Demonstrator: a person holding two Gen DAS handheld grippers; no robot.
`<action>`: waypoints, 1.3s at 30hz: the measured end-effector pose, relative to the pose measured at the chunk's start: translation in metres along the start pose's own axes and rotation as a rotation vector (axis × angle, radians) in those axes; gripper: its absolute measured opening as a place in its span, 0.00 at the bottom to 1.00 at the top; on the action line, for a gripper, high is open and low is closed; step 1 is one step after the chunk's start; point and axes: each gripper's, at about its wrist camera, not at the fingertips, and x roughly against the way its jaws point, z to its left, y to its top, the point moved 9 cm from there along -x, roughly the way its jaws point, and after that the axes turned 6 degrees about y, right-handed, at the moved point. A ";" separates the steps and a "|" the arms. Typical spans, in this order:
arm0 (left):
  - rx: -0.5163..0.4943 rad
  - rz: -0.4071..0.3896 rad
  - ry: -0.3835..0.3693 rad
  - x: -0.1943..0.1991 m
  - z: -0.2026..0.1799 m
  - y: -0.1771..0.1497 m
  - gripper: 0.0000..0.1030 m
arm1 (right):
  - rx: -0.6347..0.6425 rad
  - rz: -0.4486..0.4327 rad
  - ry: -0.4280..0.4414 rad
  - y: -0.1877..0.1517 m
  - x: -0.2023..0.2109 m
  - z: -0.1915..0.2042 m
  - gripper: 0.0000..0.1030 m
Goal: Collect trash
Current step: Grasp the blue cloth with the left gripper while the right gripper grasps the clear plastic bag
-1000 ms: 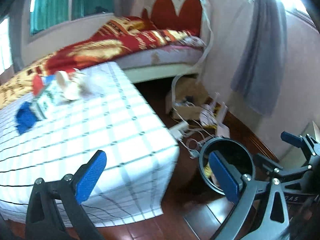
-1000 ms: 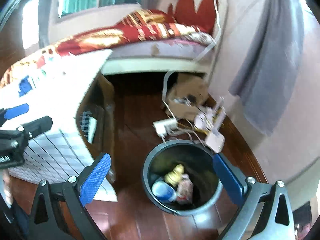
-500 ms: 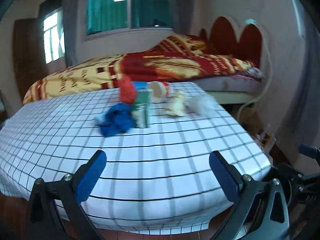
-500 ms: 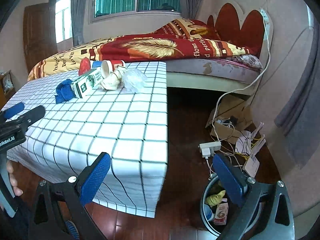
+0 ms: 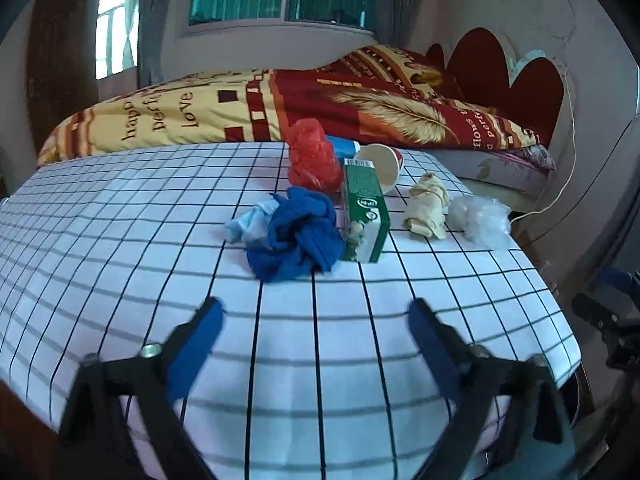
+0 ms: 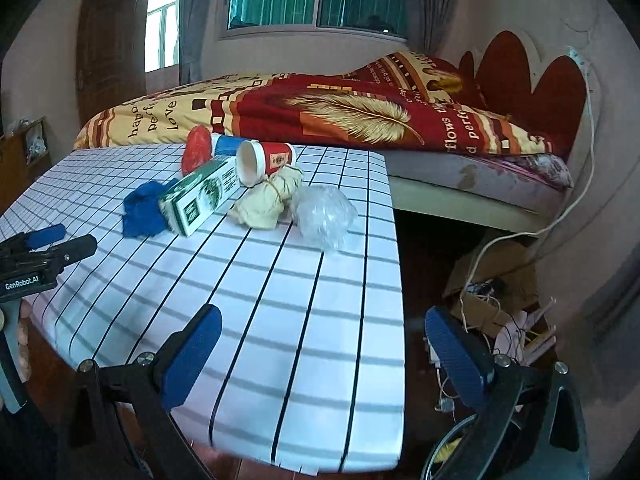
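Trash lies in a cluster on the checked tablecloth (image 5: pixel 120 240): a blue crumpled cloth (image 5: pixel 296 232), a green carton (image 5: pixel 364 208), a red bag (image 5: pixel 310 156), a tipped paper cup (image 5: pixel 380 164), a beige wad (image 5: pixel 426 210) and a clear plastic wad (image 5: pixel 478 220). My left gripper (image 5: pixel 314 320) hovers over the table's near part, short of the cloth, its jaws closing with nothing between them. My right gripper (image 6: pixel 322 322) stands open over the table's right edge, short of the clear plastic wad (image 6: pixel 324 216) and the carton (image 6: pixel 200 196).
A bed with a red and yellow blanket (image 6: pixel 320 112) runs behind the table. On the floor to the right are a cardboard box (image 6: pixel 492 280), tangled cables (image 6: pixel 516 332) and the rim of a dark bin (image 6: pixel 444 448).
Both views have swung from the bin and floor round to the table, which is now closer. The left jaws stand narrower than before.
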 end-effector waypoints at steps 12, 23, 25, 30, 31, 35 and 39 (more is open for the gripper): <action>0.003 0.080 -0.006 -0.067 0.004 0.018 0.68 | -0.034 0.094 0.044 0.038 -0.099 -0.015 0.82; 0.016 0.146 -0.060 -0.089 -0.003 0.023 0.57 | -0.115 0.148 0.109 0.039 -0.140 -0.020 0.36; 0.017 0.151 -0.065 -0.090 -0.003 0.023 0.46 | -0.118 0.137 0.134 0.039 -0.136 -0.017 0.29; 0.038 0.139 -0.094 -0.082 0.000 0.023 0.20 | -0.092 0.123 0.137 0.035 -0.121 -0.011 0.26; 0.043 0.133 -0.100 -0.078 0.001 0.023 0.20 | -0.092 0.120 0.136 0.035 -0.118 -0.011 0.26; 0.044 0.100 -0.101 -0.056 0.001 0.017 0.20 | -0.095 0.097 0.126 0.030 -0.098 -0.014 0.26; 0.027 0.075 -0.103 -0.036 -0.001 0.008 0.20 | -0.098 0.080 0.116 0.021 -0.079 -0.017 0.26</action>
